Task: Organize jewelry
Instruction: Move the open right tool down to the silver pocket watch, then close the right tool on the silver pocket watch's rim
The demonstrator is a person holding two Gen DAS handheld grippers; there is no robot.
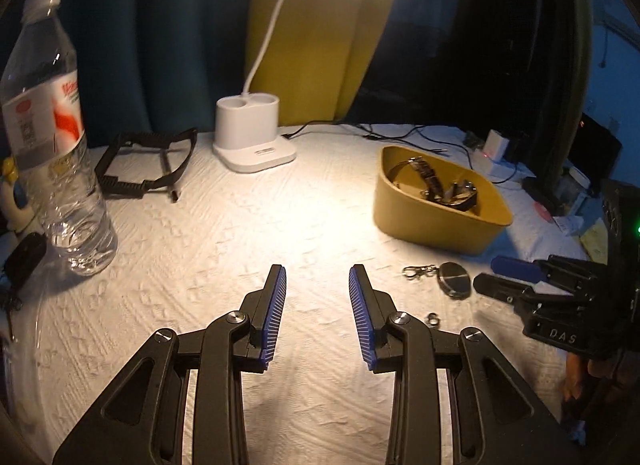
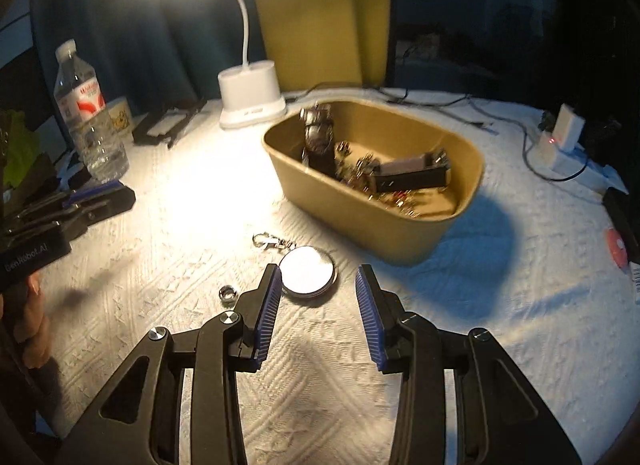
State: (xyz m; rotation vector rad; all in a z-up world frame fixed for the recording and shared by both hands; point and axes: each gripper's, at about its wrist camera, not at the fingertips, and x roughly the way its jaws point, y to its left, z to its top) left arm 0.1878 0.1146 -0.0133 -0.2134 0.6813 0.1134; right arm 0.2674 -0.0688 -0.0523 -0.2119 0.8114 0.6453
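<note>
A mustard-yellow bin [image 1: 424, 221] [image 2: 372, 221] on the white cloth holds watches and several small jewelry pieces [image 2: 360, 169]. A round silver pocket watch [image 2: 307, 271] [image 1: 453, 279] with a clasp [image 2: 272, 241] [image 1: 418, 271] lies on the cloth in front of the bin. A small silver ring [image 2: 228, 293] [image 1: 433, 319] lies beside it. My right gripper [image 2: 318, 277] is open and empty, just above the pocket watch; it also shows in the left wrist view [image 1: 500, 277]. My left gripper [image 1: 318, 277] is open and empty over bare cloth, left of the watch; it also shows in the right wrist view [image 2: 96, 197].
A white desk lamp base [image 1: 252, 137] [image 2: 252, 99] stands at the back. A water bottle [image 1: 52, 137] [image 2: 90, 121] stands at the left. Black glasses [image 1: 148, 161] lie near it. Cables and a white charger [image 2: 564, 133] lie at the right.
</note>
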